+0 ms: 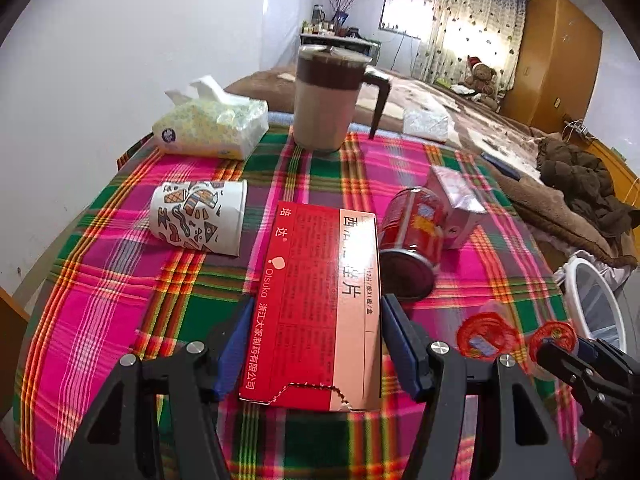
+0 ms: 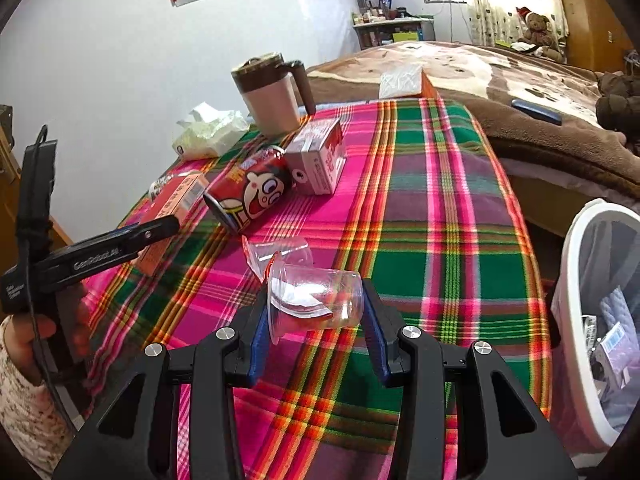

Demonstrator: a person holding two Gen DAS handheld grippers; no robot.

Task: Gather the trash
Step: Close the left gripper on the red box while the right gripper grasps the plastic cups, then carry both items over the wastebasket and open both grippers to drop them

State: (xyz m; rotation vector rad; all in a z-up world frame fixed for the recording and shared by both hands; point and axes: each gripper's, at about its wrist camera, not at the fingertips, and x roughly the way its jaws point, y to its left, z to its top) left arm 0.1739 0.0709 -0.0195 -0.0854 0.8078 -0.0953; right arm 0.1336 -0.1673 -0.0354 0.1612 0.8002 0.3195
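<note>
My left gripper [image 1: 316, 320] is shut on a red and pink medicine box [image 1: 320, 300], held just above the plaid tablecloth [image 1: 100, 320]; it also shows in the right wrist view [image 2: 168, 208]. My right gripper [image 2: 316, 304] is shut on a clear plastic cup [image 2: 316, 296] with red residue; a second clear cup [image 2: 280, 256] lies just beyond it. A red can [image 1: 412, 240] [image 2: 252, 192], a pink carton [image 1: 456, 208] [image 2: 320, 160] and a patterned paper cup [image 1: 200, 216] lie on the table.
A white trash bin [image 2: 576, 280] [image 1: 592, 300] stands off the table's right edge with wrappers inside. A brown-lidded mug [image 1: 332, 96] and a tissue pack [image 1: 216, 128] stand at the far edge. A bed [image 2: 480, 64] lies beyond.
</note>
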